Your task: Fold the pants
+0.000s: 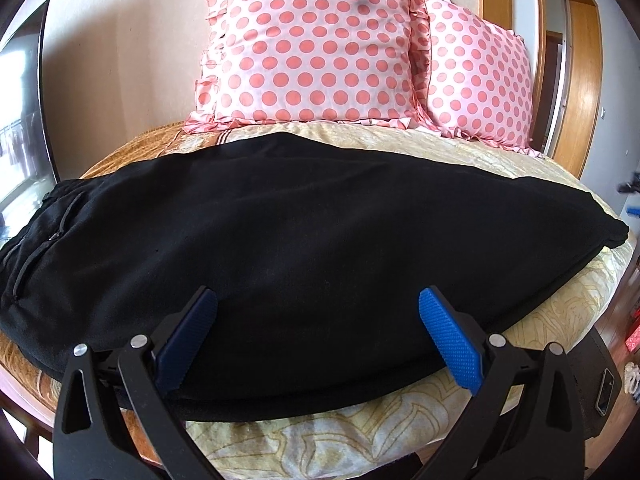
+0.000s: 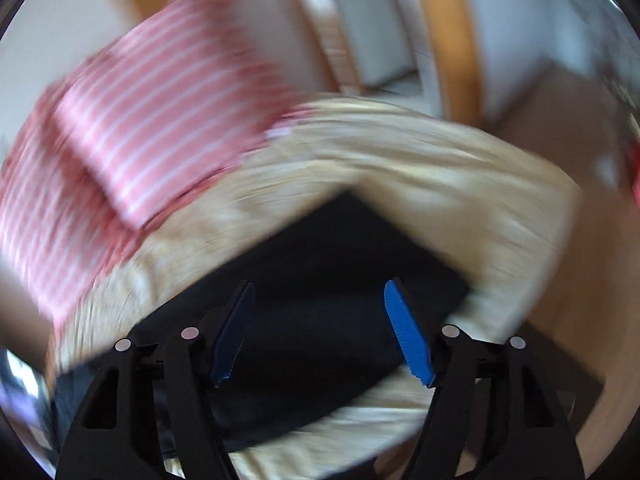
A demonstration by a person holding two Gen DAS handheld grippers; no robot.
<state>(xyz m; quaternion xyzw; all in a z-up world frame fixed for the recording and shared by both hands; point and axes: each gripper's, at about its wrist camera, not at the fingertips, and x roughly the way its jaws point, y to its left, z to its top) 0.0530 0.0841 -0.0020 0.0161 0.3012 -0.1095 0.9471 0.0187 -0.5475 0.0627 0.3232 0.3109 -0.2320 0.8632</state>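
Observation:
Black pants (image 1: 280, 248) lie flat across the bed, folded lengthwise, waistband with drawstring at the left and leg ends at the right. My left gripper (image 1: 318, 300) is open and empty, its blue pads (image 1: 448, 340) over the pants' near edge. In the right wrist view, which is motion-blurred, my right gripper (image 2: 320, 294) is open and empty above the leg end of the pants (image 2: 320, 280).
The bed has a cream and gold patterned cover (image 1: 360, 440). Two pink polka-dot pillows (image 1: 316, 44) lean on the wall behind the pants, blurred in the right wrist view (image 2: 132, 132). A wooden door frame (image 1: 576, 64) stands at the right, a dark screen (image 1: 24, 120) at the left.

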